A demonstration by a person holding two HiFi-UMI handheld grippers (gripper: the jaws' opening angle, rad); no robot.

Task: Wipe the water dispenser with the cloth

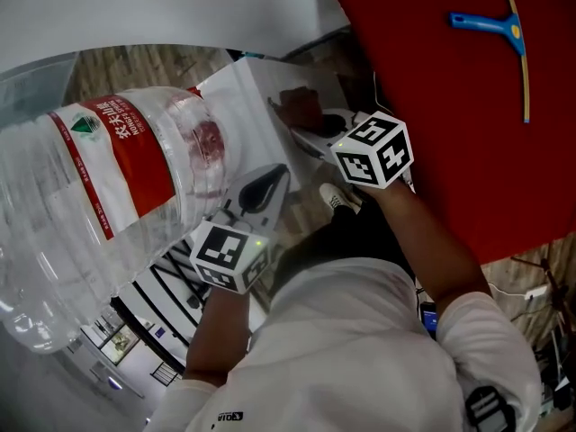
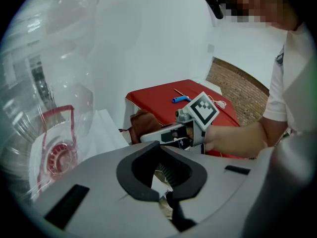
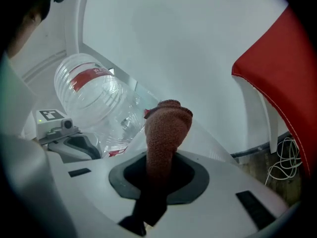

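A large clear water bottle with a red label sits neck-down on the white water dispenser. My right gripper is shut on a brown cloth, which rests against the dispenser's top by the bottle. In the right gripper view the cloth rises upright from the pinched jaws of the right gripper, with the bottle behind it to the left. My left gripper hangs beside the bottle's neck, shut on nothing. The left gripper view shows the left gripper, the bottle and the cloth.
A red table stands close on the right, with a blue-handled tool lying on it. White wall runs behind the dispenser. Cables lie on the floor under the table. The person's shoe is on the wooden floor below.
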